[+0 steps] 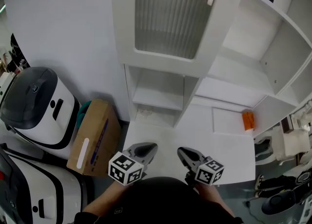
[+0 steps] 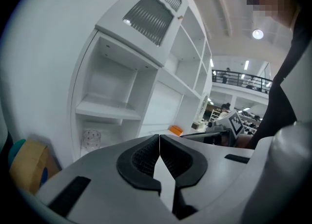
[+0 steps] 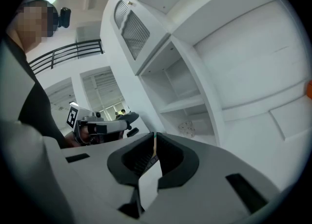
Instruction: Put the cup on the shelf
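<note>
Both tongs are being held clenched on nothing: left gripper [image 1: 150, 147], right gripper [image 1: 181, 152]. The cup [image 2: 91, 139] is being kept in the shelf's [image 1: 156, 96] bottom compartment, 12 o'clock from the tongs, well apart. An orange block [image 1: 248, 120] is lying at 2 o'clock, a cardboard box [image 1: 95, 138] at 9.

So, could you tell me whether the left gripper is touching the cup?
Apart. The left gripper view shows the left gripper shut and empty, with the cup standing well beyond it in the lowest compartment of the shelf.
</note>
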The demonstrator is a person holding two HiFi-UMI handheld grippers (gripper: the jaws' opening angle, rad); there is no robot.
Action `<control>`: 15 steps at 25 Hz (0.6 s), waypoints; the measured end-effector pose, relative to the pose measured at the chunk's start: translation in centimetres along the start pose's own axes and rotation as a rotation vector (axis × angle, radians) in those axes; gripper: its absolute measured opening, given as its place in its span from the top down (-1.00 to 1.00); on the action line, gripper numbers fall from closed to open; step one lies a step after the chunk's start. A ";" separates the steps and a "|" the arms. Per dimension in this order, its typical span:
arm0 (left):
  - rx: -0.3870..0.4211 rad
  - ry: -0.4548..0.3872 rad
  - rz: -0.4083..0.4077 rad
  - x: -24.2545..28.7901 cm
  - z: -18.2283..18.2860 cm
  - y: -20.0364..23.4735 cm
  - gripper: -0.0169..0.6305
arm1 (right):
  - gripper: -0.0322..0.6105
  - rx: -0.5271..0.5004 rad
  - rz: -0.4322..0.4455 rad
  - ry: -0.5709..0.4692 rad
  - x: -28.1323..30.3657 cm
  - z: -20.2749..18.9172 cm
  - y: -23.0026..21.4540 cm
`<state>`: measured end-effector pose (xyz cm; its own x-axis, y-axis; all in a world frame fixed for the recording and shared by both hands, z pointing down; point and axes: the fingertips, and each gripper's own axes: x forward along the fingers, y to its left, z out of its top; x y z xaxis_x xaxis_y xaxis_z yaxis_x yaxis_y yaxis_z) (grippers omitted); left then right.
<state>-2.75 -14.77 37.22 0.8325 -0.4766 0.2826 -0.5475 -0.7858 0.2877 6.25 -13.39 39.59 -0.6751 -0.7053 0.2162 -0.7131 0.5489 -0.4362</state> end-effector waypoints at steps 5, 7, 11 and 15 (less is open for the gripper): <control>0.064 -0.041 -0.029 -0.4 2.6 -2.0 0.91 | 0.83 -0.140 0.083 -0.058 -1.5 3.3 4.2; 0.080 -0.052 -0.051 -0.7 3.5 -2.8 0.91 | 0.83 -0.200 0.106 -0.090 -2.3 4.6 5.5; 0.135 -0.061 -0.044 -1.0 4.6 -2.9 0.91 | 0.85 -0.298 0.077 -0.171 -3.8 7.2 6.1; 0.132 -0.075 -0.027 -1.4 5.2 -2.1 0.91 | 0.85 -0.317 0.054 -0.203 -4.0 8.3 5.8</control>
<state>-2.28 -14.49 31.45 0.8535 -0.4789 0.2055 -0.5131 -0.8413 0.1701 6.42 -11.11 28.91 -0.6851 -0.7284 0.0090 -0.7218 0.6771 -0.1435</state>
